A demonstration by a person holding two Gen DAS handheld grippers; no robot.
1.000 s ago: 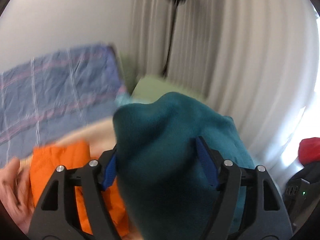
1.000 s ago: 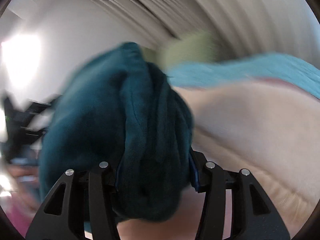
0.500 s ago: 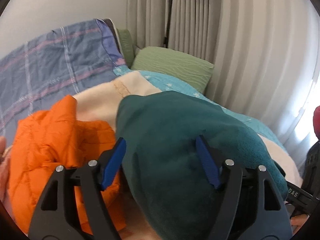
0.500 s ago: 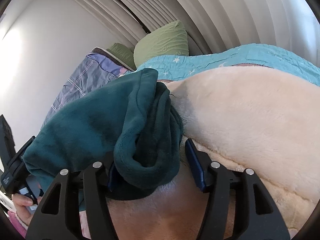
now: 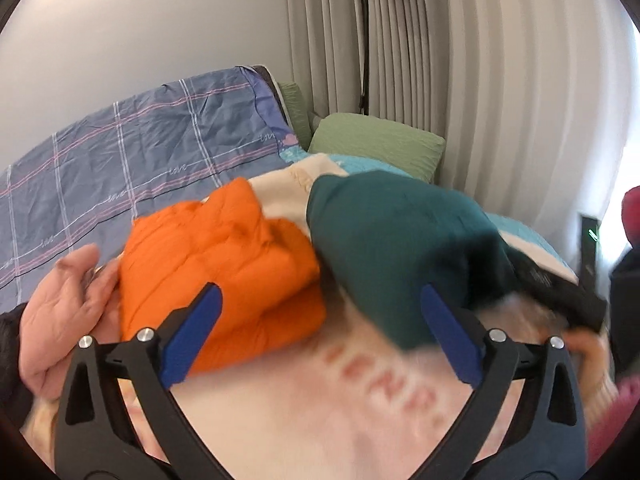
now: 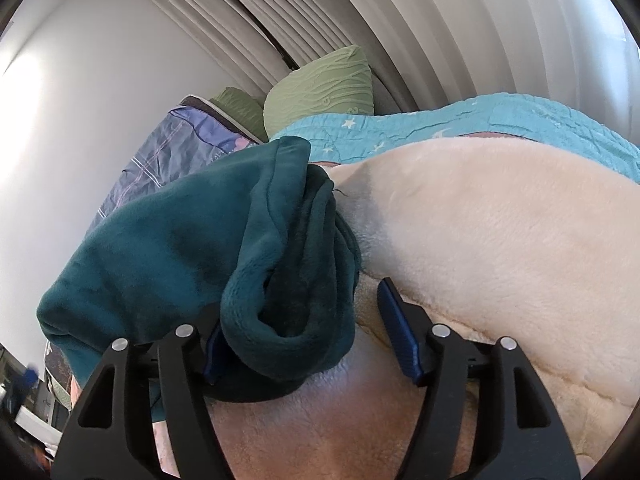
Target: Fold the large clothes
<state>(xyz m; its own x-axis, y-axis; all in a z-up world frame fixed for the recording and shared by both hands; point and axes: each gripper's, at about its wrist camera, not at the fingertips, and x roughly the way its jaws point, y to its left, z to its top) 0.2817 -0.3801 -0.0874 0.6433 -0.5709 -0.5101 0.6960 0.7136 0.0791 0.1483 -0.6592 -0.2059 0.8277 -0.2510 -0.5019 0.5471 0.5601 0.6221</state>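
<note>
A dark teal fleece garment (image 5: 396,240) lies bunched on a cream fleece blanket (image 5: 320,412) on the bed. My left gripper (image 5: 320,336) is open and empty, its fingers apart in front of the teal garment and a folded orange puffer jacket (image 5: 224,264). In the right wrist view the teal garment (image 6: 224,248) lies folded in a thick roll. My right gripper (image 6: 308,328) is open, with the roll's end lying loose between its fingers, against the left one.
A bare hand (image 5: 68,292) rests against the orange jacket's left side. A blue checked duvet (image 5: 132,160), green pillows (image 5: 376,148) and a turquoise quilt (image 6: 460,124) lie further back. Curtains (image 5: 480,80) and a floor lamp stand behind the bed.
Both grippers have opened and let go of the teal garment, which now rests on the blanket. The left gripper has drawn back from it; the orange jacket shows more fully.
</note>
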